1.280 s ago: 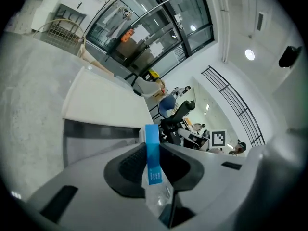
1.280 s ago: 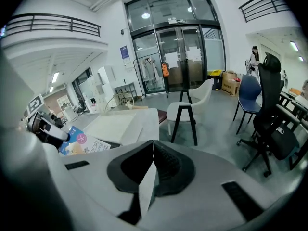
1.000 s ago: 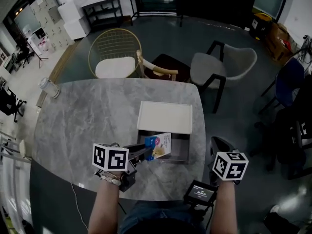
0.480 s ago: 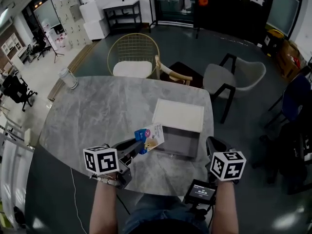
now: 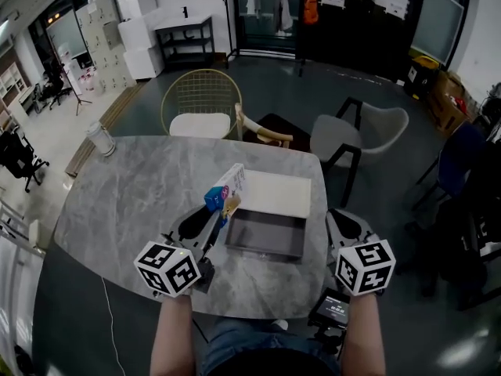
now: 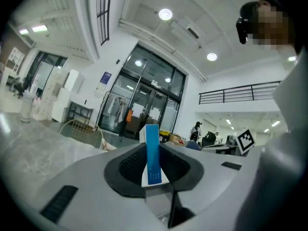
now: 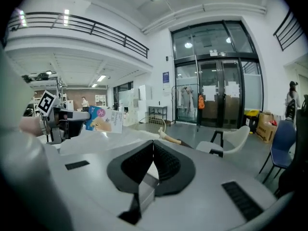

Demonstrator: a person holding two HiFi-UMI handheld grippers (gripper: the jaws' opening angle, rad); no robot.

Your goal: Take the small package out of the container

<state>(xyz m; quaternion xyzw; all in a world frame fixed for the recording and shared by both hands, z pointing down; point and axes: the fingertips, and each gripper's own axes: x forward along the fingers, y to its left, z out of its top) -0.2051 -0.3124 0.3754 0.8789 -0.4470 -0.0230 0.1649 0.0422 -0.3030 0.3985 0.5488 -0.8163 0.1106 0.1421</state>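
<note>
Left tongs (image 5: 213, 224) clamped on small package (image 5: 225, 189), held up at centre frame, clear of container (image 5: 266, 235) | right tongs (image 5: 339, 219) closed, empty | removal looks done; perhaps only setting down on bench (image 5: 125, 186) left

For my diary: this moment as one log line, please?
left gripper: shut on package | right gripper: shut, empty | package: out of box
</note>
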